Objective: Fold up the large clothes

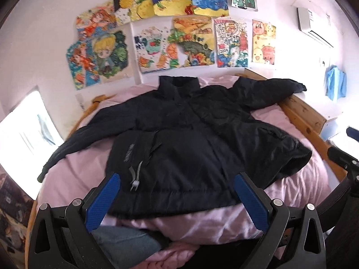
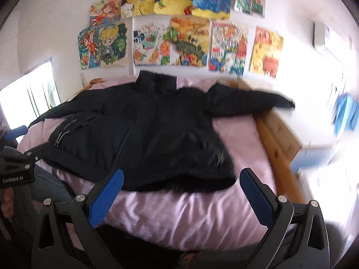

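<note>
The left gripper hangs above the near hem of the jacket, its blue pads spread wide with nothing between them. The right gripper is likewise wide apart and empty, poised over bare pink sheet just short of the hem's right corner.

The jacket lies face up on the bed, zipped, collar toward the wall, both sleeves thrown outward. No fold looks made yet, so the step in hand seems to be the first grasp. I would bring each gripper down on a hem corner or, better, on a sleeve, and pinch only the padded outer layers, not the sheet under them (the sheet is loose and wrinkled, and would likely come up too). The fabric looks thick and puffy, so a deep bite should hold better than a fingertip pinch.

As for edges: the right sleeve runs over the wooden bed frame and its cuff hangs past it toward a white cabinet; it should be lifted clear of the frame, not dragged across it. The left sleeve trails to the bed's left edge near the bright window. Open room is best in front of the hem, where the sheet is bare; the wall with drawings closes the far side just behind the collar. The right view is blurred, so fine detail there is uncertain.
</note>
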Available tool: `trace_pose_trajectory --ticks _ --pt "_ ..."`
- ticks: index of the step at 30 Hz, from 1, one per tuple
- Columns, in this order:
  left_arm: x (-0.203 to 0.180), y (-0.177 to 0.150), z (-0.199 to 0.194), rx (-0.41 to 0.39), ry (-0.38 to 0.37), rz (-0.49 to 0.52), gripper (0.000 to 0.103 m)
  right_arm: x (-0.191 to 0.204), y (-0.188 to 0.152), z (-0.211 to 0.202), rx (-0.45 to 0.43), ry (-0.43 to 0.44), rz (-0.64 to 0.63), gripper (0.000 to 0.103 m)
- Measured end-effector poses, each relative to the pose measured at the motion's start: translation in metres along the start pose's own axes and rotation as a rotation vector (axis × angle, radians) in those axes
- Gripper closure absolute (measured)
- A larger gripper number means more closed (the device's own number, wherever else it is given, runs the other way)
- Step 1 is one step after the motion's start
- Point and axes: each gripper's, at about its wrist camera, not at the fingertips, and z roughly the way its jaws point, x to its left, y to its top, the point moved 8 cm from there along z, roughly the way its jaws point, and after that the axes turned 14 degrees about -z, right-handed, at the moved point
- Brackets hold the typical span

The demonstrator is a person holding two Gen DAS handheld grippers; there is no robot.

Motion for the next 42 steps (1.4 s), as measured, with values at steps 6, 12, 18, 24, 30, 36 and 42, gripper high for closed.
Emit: trace_pose_trajectory --ticks 6,12,18,24,30,36,42 --pt "-0.005 0.045 0.029 0.046 0.002 0.013 0.000 -0.021 0.054 0.006 -0.043 0.034 -0.079 0.001" --pt "-0.010 0.105 0.054 0.032 0.051 0.018 0.000 -0.055 0.101 0.055 -0.068 0.198 -0.035 0.001" --pt "-0.023 0.149 0.087 0.033 0.068 0.015 0.000 -0.123 0.132 0.147 -0.111 0.171 0.175 0.001" --pt "-0.039 0.166 0.135 0.103 0.035 -0.001 0.000 -0.174 0.102 0.264 0.008 0.049 0.496 0.001" --pt "-0.058 0.171 0.200 0.145 0.012 0.018 0.000 -0.207 0.078 0.342 0.083 -0.142 0.623 0.001" --pt "-0.074 0.166 0.261 0.181 -0.034 0.015 0.000 -0.241 0.071 0.381 -0.018 -0.158 0.823 0.001" --pt "-0.078 0.152 0.301 0.129 -0.027 0.070 0.000 -0.250 0.035 0.429 0.032 -0.194 0.998 0.002"
